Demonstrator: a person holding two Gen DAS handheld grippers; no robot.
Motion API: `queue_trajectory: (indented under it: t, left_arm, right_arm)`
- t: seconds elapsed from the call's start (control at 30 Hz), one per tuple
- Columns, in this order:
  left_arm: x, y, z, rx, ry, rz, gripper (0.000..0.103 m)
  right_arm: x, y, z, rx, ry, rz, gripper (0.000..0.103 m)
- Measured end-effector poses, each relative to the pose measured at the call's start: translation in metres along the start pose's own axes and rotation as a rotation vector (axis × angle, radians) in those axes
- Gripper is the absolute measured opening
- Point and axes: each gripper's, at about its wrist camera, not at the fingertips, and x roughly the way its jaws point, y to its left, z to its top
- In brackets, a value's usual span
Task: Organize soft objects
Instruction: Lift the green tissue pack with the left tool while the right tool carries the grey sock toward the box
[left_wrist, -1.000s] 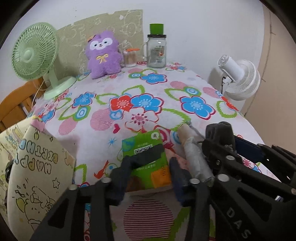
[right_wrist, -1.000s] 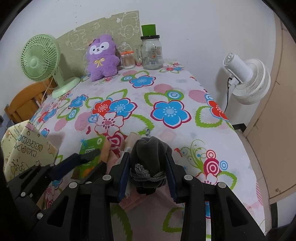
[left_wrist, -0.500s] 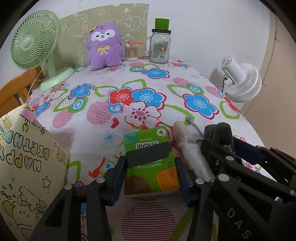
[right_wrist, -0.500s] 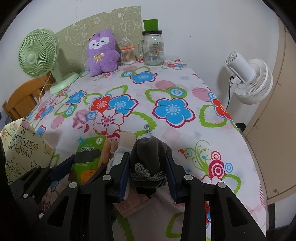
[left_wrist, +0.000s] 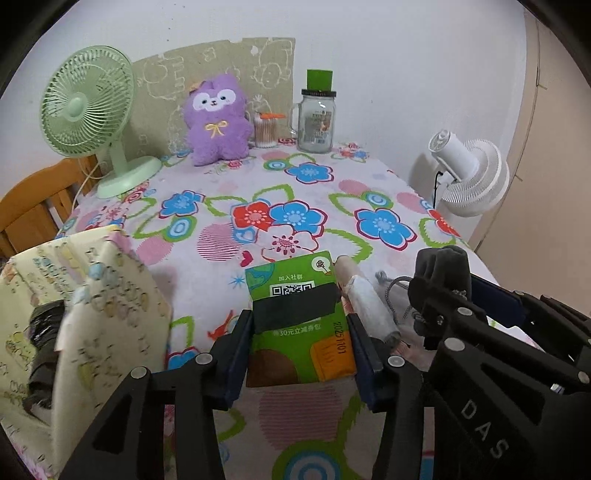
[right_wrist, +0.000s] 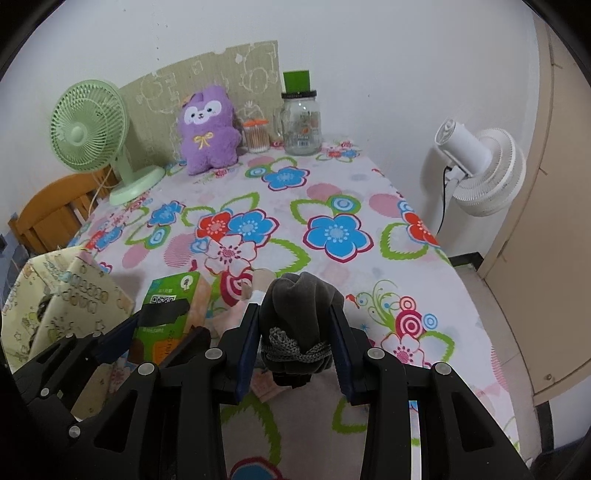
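The left gripper (left_wrist: 300, 343) has its jaws clamped on a green tissue pack (left_wrist: 299, 332); the right gripper (right_wrist: 295, 347) pinches a dark grey drawstring pouch (right_wrist: 297, 325) (cord wrapped round it). Both hang over the flowered surface (right_wrist: 332, 206), a yellow gift bag (left_wrist: 92, 302) beside them.

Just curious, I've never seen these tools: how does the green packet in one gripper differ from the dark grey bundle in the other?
The green printed tissue packet is flat and boxy; the dark grey cloth pouch is rounded and bunched. The packet carries a QR code and lettering; the pouch is plain, tied with a grey cord. The packet sits in the left gripper, the pouch in the right gripper. Both are soft and clamped between jaws.
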Motion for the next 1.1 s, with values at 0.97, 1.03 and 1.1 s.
queue_trajectory:
  t: [0.97,1.03,1.1]
  left_arm:
    - [-0.102,0.017,-0.015,0.039,-0.118,0.027,0.050]
    - [-0.106,0.020,-0.016,0.039,-0.124,0.030,0.050]
    - [-0.111,0.023,-0.015,0.037,-0.124,0.029,0.050]
  right_arm:
    - [-0.097,0.048,-0.013,-0.026,-0.112,0.011,0.040]
    - [-0.101,0.050,-0.014,-0.028,-0.117,0.009,0.040]
    - [-0.104,0.054,-0.014,-0.030,-0.117,0.010,0.040]
